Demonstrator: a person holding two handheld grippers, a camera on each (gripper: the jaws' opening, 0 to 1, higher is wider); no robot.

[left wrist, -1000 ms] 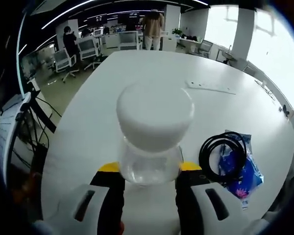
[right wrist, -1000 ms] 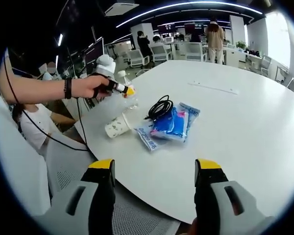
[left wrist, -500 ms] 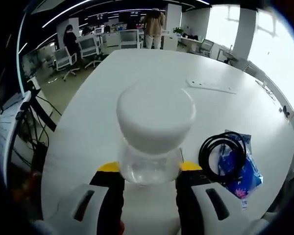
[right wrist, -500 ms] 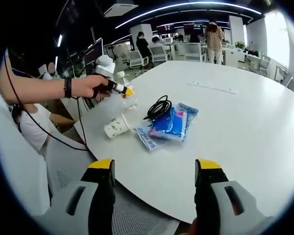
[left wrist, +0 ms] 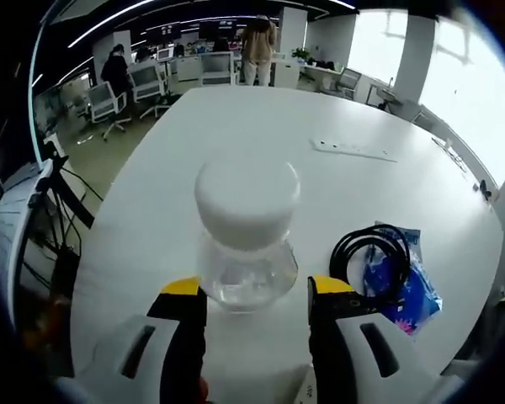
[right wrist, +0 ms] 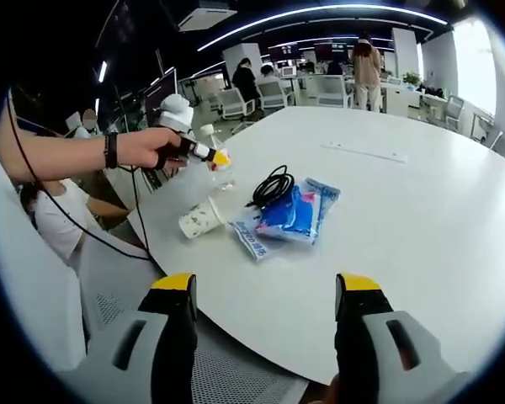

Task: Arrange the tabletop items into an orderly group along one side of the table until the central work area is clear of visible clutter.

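A clear bottle with a broad white cap (left wrist: 246,220) stands upright on the white table (left wrist: 236,126), just beyond my left gripper's (left wrist: 257,290) yellow-tipped jaws, which stand open on either side of its base. To its right lie a coiled black cable (left wrist: 372,257) and blue packets (left wrist: 408,290). In the right gripper view a hand holds the left gripper (right wrist: 210,156) at the bottle (right wrist: 223,175). A paper cup (right wrist: 199,220) lies on its side by the cable (right wrist: 273,185) and packets (right wrist: 296,212). My right gripper (right wrist: 265,295) hangs open over the near table edge.
A white power strip (left wrist: 353,149) lies flat farther across the table (right wrist: 421,219). Office chairs (left wrist: 114,105) and standing people (left wrist: 258,42) are beyond the far edge. A grey mesh chair seat (right wrist: 236,383) is below the near edge.
My left gripper's jaws have spread off the bottle and drawn back, so the bottle looks smaller and stands free. The right gripper has held still.
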